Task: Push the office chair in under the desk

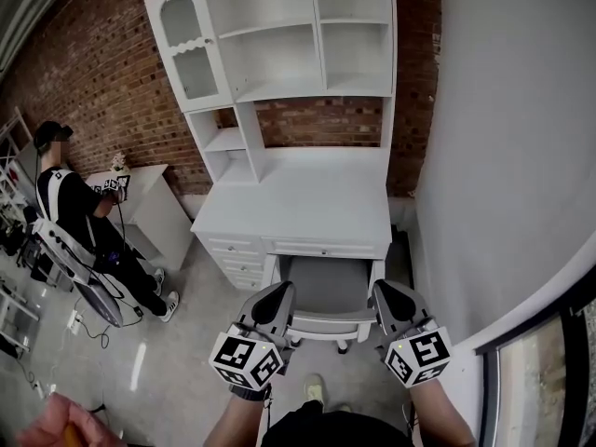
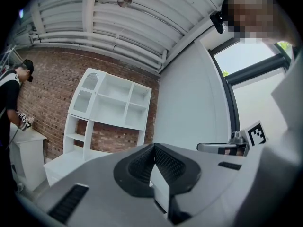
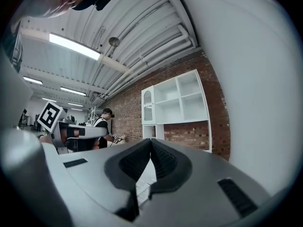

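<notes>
Head view: chair (image 1: 326, 285) between hand-held grippers (image 1: 277, 293) (image 1: 386, 293)

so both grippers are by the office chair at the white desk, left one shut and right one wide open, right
No: the right gripper is shut too, jaws together on nothing, as the right gripper view shows. Both are by the office chair at the white desk, and the left gripper is shut.

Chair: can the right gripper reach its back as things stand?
Likely yes: the right gripper is shut and empty, right at the back of the chair, with nothing in the way. Contact can't be told.
</notes>
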The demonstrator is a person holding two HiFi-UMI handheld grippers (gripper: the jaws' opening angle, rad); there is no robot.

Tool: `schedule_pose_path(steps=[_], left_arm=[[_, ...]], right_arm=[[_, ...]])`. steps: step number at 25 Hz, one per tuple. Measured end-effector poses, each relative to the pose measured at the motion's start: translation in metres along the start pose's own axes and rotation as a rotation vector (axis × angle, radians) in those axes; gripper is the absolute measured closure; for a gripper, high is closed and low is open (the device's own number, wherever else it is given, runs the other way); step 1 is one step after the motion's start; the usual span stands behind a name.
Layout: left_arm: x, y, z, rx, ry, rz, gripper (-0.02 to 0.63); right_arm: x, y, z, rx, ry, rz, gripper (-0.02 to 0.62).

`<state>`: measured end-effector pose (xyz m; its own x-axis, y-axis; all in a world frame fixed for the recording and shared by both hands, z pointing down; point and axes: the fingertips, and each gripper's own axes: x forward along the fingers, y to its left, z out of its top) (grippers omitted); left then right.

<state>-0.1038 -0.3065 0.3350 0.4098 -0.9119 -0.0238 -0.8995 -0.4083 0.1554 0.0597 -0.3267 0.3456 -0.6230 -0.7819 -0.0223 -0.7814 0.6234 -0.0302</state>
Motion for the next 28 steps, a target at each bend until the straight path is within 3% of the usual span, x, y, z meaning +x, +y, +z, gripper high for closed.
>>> schedule_pose_path(steps=[9,28], left_arm=[[-0.001,0.015,-0.002,0.021,0.010,0.044,0.598],[0.013,0.021,-0.019,0.027,0.064,0.050,0.600]], right_arm=[[0.004,-0.019,-0.018,0.007,0.037,-0.036,0.591],[0.015,-0.031,-0.033,-0.017,0.090,-0.056,0.591]])
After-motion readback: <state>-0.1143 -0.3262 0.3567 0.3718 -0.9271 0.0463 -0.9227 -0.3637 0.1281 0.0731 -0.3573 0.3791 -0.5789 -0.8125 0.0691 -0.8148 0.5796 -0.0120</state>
